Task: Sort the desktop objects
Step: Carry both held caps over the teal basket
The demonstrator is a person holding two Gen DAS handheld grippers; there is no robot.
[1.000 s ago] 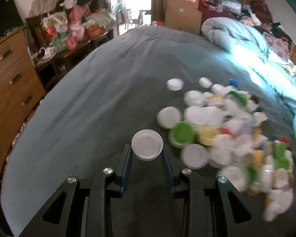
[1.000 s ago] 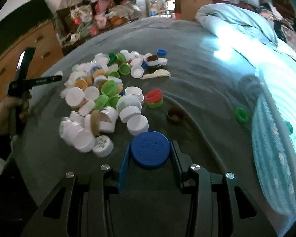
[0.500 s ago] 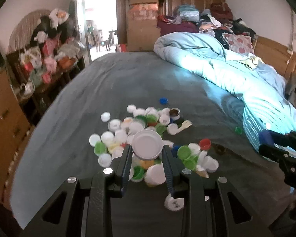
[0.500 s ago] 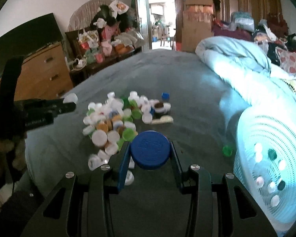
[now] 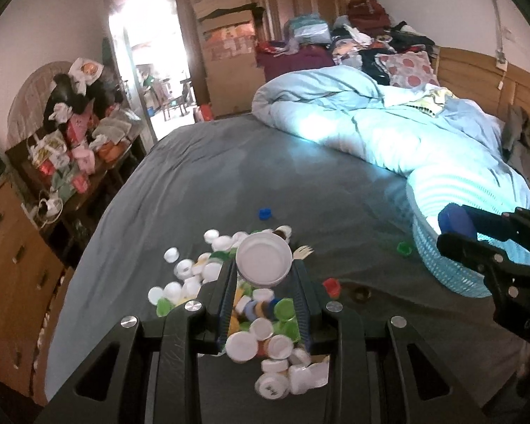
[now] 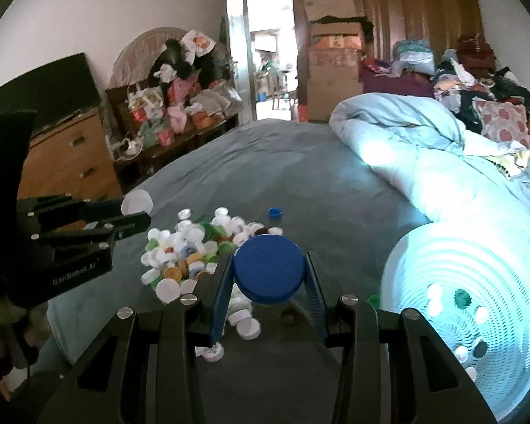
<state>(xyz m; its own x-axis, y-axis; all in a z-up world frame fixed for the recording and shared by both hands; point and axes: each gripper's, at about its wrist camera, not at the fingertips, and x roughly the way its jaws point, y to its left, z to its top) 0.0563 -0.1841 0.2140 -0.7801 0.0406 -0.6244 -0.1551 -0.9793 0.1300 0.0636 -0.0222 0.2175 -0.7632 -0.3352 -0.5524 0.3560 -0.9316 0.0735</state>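
Note:
My left gripper (image 5: 264,265) is shut on a white lid (image 5: 263,259) and holds it high above a pile of bottle caps (image 5: 261,318) on the grey bedsheet (image 5: 265,176). My right gripper (image 6: 269,274) is shut on a large blue lid (image 6: 269,270), raised above the bed to the left of a pale blue mesh basket (image 6: 477,282) with several caps inside. The right gripper (image 5: 455,229) with the blue lid shows in the left wrist view at the basket's rim (image 5: 441,268). The left gripper (image 6: 137,208) shows in the right wrist view.
A blue cap (image 5: 265,213), a green cap (image 5: 404,247), a red cap (image 5: 332,286) and a brown cap (image 5: 360,293) lie apart from the pile. A bunched light-blue duvet (image 5: 371,116) fills the right. A wooden dresser (image 6: 70,155) and cluttered shelf (image 5: 70,162) stand left.
Both grippers have risen and pulled back from the pile with their lids. The right gripper has moved toward the basket.

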